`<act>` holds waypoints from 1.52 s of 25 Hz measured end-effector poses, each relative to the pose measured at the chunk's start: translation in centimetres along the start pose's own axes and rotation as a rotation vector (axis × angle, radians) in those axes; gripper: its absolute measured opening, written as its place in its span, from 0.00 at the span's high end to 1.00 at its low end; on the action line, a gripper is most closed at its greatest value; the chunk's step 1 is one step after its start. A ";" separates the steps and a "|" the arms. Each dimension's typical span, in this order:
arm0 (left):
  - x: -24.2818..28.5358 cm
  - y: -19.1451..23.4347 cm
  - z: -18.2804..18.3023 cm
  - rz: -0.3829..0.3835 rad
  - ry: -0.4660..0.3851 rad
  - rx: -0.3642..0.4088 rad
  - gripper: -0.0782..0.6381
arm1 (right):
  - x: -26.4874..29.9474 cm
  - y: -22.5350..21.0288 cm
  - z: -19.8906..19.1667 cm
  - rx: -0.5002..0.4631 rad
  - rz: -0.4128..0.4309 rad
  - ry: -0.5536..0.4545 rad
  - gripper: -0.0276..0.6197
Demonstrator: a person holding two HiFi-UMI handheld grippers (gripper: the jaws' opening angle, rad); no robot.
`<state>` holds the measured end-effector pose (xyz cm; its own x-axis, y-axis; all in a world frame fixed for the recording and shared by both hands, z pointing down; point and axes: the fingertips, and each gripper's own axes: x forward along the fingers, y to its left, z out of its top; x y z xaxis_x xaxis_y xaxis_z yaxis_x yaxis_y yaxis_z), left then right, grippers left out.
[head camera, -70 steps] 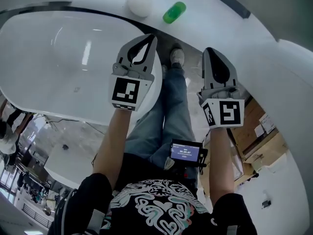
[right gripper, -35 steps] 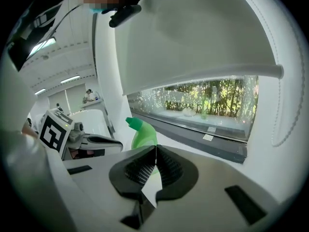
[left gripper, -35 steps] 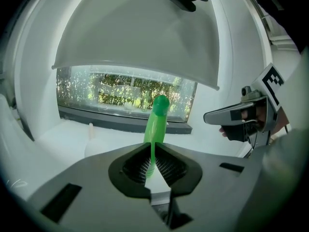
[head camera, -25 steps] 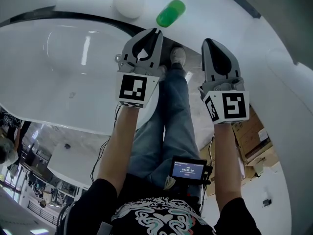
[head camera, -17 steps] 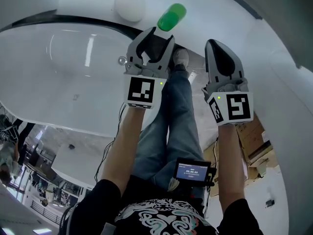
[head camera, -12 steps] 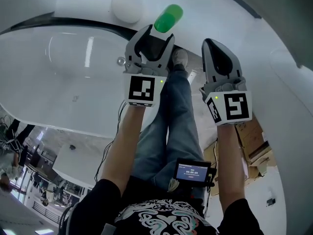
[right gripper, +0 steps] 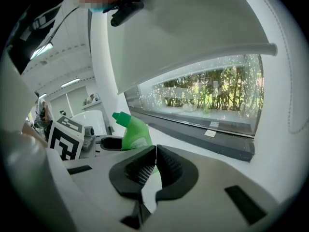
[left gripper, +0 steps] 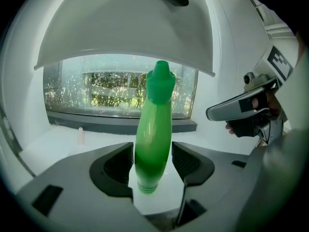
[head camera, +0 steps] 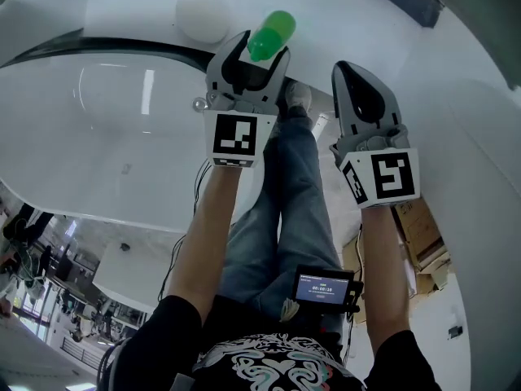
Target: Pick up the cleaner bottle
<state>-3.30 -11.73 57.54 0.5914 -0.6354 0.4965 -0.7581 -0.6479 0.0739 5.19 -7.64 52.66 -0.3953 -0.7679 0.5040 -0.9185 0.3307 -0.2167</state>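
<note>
The green cleaner bottle (head camera: 269, 32) stands upright on a white ledge (head camera: 342, 23). My left gripper (head camera: 247, 62) has reached it. In the left gripper view the bottle (left gripper: 153, 129) rises between the two dark pads (left gripper: 117, 166), with narrow gaps on both sides. The jaws are opening and do not press on it. My right gripper (head camera: 356, 84) hangs to the right of the bottle, shut and empty, its pads (right gripper: 166, 166) touching. From the right gripper view the bottle (right gripper: 133, 132) shows to the left with the left gripper (right gripper: 104, 141) around it.
A white round object (head camera: 202, 13) sits on the ledge left of the bottle. A large white tub (head camera: 98, 129) curves below on the left. A dark-framed window (left gripper: 120, 93) runs behind the ledge. Cardboard boxes (head camera: 423, 226) lie on the floor at lower right.
The left gripper moved forward to the bottle and its jaws went from shut to wide apart, so the bottle now stands between them. The right gripper stayed put.
</note>
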 end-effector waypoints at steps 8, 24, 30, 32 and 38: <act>1.3 -0.2 0.0 0.004 0.000 0.000 0.56 | 0.2 -1.0 -0.2 0.017 -0.016 0.001 0.92; 4.0 0.1 -0.3 0.042 0.010 0.031 0.56 | -0.5 -2.0 -0.9 0.015 -0.060 -0.003 0.92; 4.8 0.1 0.0 0.069 -0.019 0.037 0.56 | -0.8 -2.3 -1.5 0.021 -0.067 0.005 0.92; 5.0 0.1 0.2 0.079 -0.027 0.040 0.56 | -0.8 -2.5 -1.5 0.021 -0.073 0.006 0.92; 5.1 0.0 0.1 0.094 -0.017 0.065 0.59 | -0.8 -2.8 -1.7 0.028 -0.072 0.002 0.92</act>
<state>-0.26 -15.07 59.99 0.5237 -0.7013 0.4837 -0.7914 -0.6107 -0.0286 8.12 -7.04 54.27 -0.3280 -0.7882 0.5207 -0.9444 0.2591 -0.2027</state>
